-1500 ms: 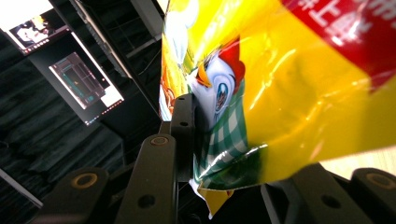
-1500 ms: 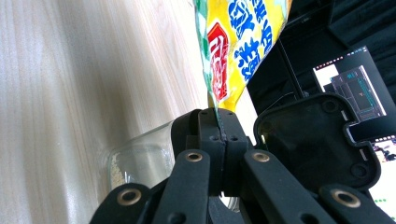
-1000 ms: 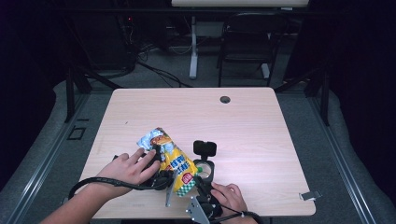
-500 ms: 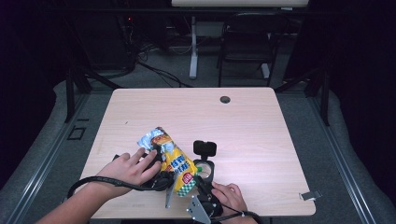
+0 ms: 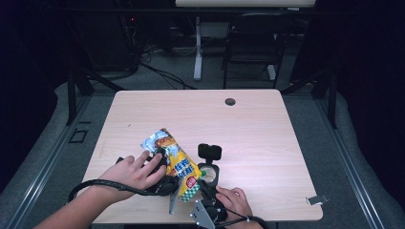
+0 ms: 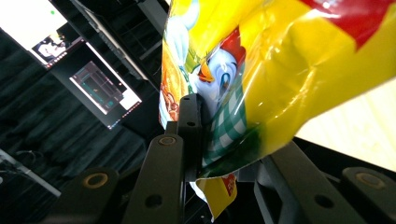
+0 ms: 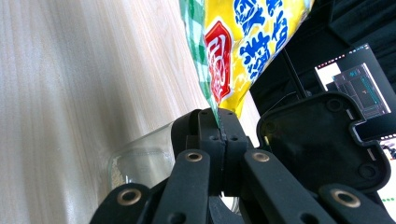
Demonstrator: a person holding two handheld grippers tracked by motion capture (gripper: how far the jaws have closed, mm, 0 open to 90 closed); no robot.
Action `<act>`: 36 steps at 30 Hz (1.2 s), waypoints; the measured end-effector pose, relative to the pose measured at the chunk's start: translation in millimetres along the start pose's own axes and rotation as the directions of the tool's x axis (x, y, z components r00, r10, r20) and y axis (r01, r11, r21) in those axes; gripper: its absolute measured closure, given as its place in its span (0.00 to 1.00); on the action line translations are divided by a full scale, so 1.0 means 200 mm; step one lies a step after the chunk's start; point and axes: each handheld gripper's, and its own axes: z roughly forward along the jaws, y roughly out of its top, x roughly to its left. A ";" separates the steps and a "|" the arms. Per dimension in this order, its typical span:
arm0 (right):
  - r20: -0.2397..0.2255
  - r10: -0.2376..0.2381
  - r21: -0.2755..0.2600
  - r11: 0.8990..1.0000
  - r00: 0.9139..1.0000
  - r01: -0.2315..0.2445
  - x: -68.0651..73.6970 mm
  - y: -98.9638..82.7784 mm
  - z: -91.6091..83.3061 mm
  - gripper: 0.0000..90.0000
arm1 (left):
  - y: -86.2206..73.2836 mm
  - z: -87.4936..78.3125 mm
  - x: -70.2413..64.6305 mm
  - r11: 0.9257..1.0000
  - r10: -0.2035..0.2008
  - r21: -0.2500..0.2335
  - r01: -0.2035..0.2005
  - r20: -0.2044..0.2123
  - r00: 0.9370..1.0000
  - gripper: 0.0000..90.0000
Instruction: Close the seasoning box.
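At the near edge of the pale wooden table (image 5: 267, 133), toward its left, the person's left hand (image 5: 136, 171) is wrapping around the black left gripper (image 5: 160, 164), whose black cable is looping back over the wrist. In the left gripper view, its two jaws are closing on the glossy yellow snack bag with a cartoon bird and green-and-white checks (image 6: 261, 79), pinching the bag's lower part between them. In the high view the same bag (image 5: 174, 162) is running on a slant from a crumpled silvery top end at upper left down to a checked corner at lower right, sitting between the two hands and above the tabletop.

Just right of the bag, a small black device with a round glass-like part beneath it (image 5: 209, 164) is standing on the table. Below it the right hand (image 5: 232, 202) is holding the right gripper (image 5: 203, 188), its grey three-cornered plate showing at the table's edge. In the right gripper view the jaws are pressing tight together on the bag's thin checked edge (image 7: 224, 60), with a clear glass container (image 7: 140, 163) lying just beside them on the wood.

Far back, a small dark round grommet (image 5: 230, 101) is sitting in the tabletop.
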 end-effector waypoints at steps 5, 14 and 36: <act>-0.002 0.001 0.002 1.000 1.000 -0.001 0.00 0.00 0.00 1.00 | 0.00 -0.01 0.01 1.000 0.018 0.009 -0.018 0.000 1.000 0.86; 0.000 -0.001 0.002 1.000 1.000 0.001 0.00 0.00 0.00 1.00 | 0.00 -0.01 0.01 0.999 0.031 0.011 -0.031 -0.015 0.999 0.86; -0.004 -0.012 0.007 1.000 1.000 0.012 0.00 0.01 -0.01 1.00 | 0.01 -0.02 0.03 0.998 0.061 0.012 -0.061 -0.018 0.998 0.87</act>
